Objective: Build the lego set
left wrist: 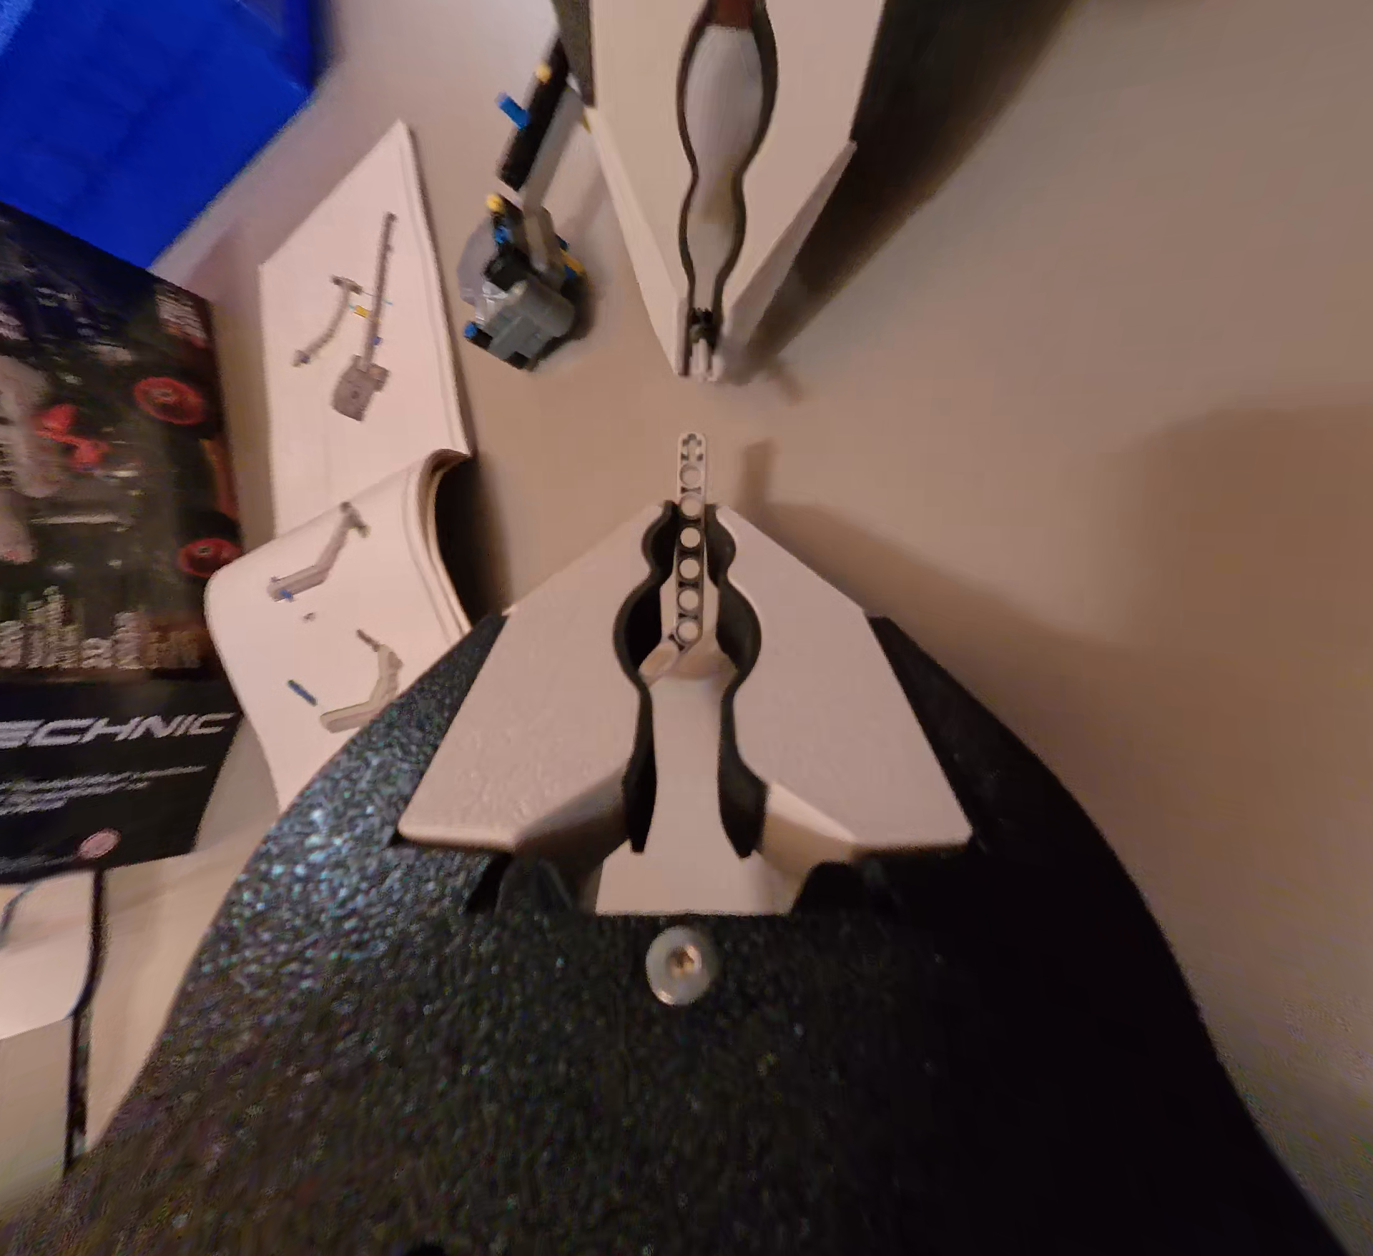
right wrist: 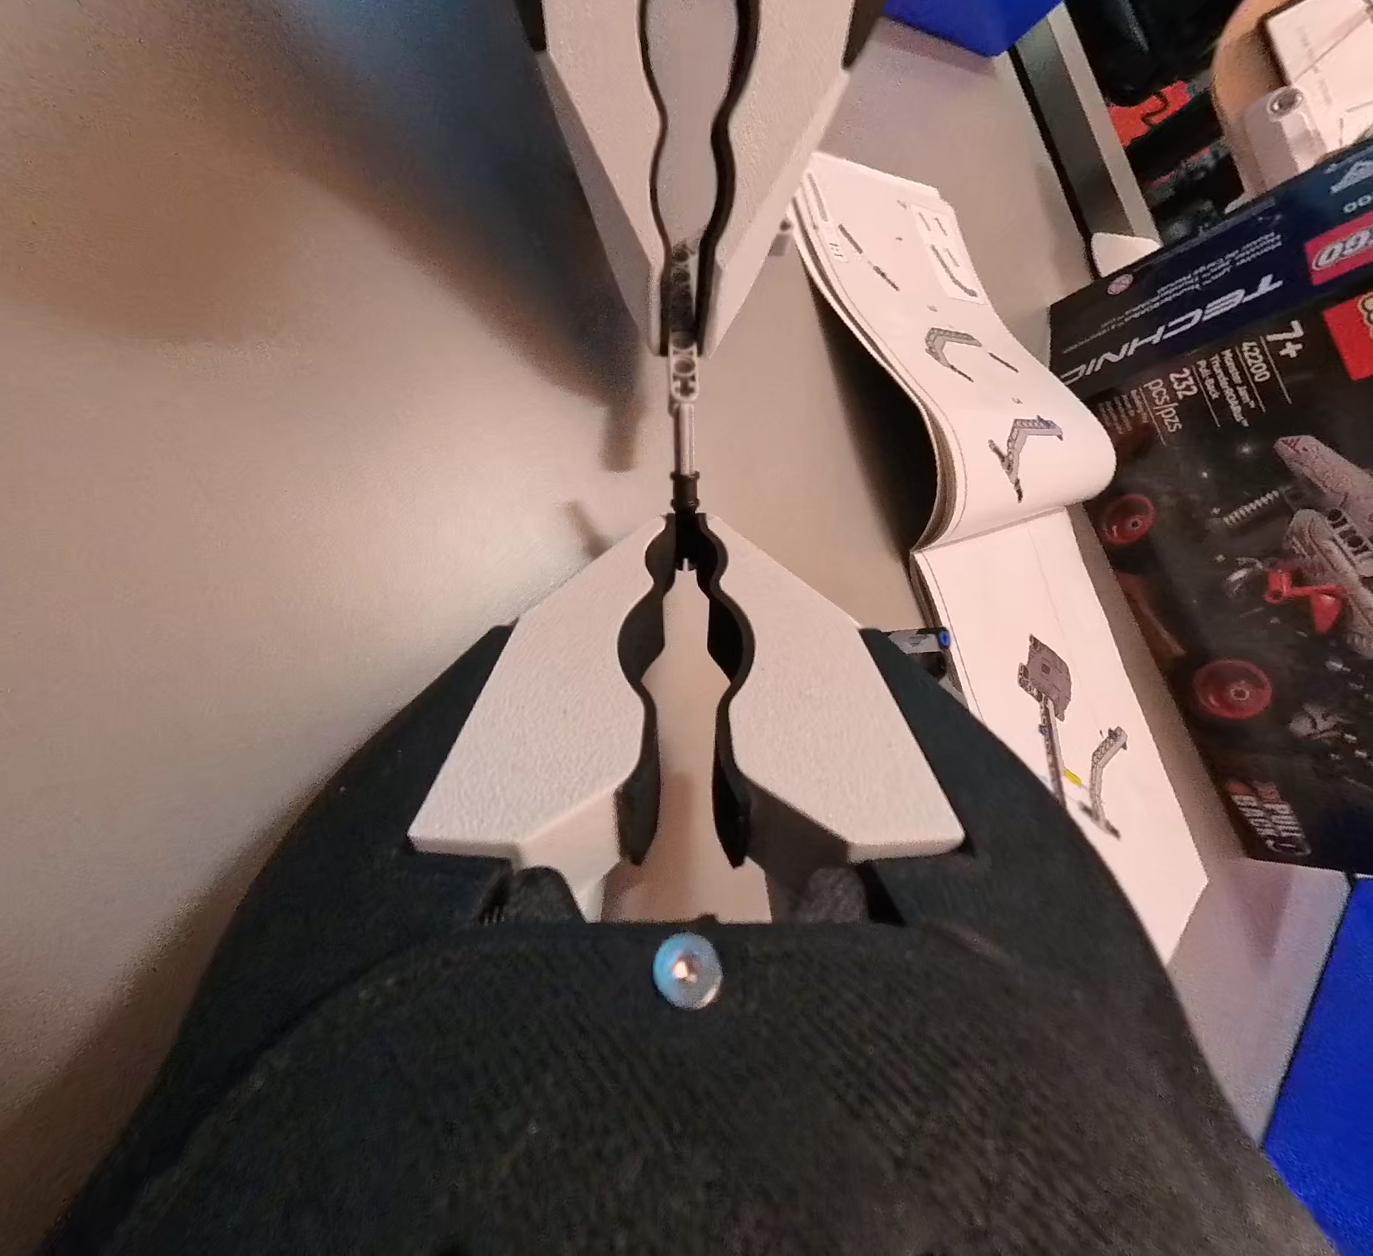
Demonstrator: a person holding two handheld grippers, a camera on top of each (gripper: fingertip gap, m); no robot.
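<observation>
My left claw [left wrist: 692, 515] is clamped on a light grey perforated beam [left wrist: 691, 552] – its tip pokes out past the fingertips. My right claw [right wrist: 682, 521] pinches a black pin [right wrist: 683, 485] with a grey axle [right wrist: 684, 437] running ahead to the beam's end hole. Left of my left claw lie a grey-black subassembly [left wrist: 520, 299], the open instruction booklet [left wrist: 356, 403] and the set box [left wrist: 104, 552] on the table [left wrist: 1040, 329].
</observation>
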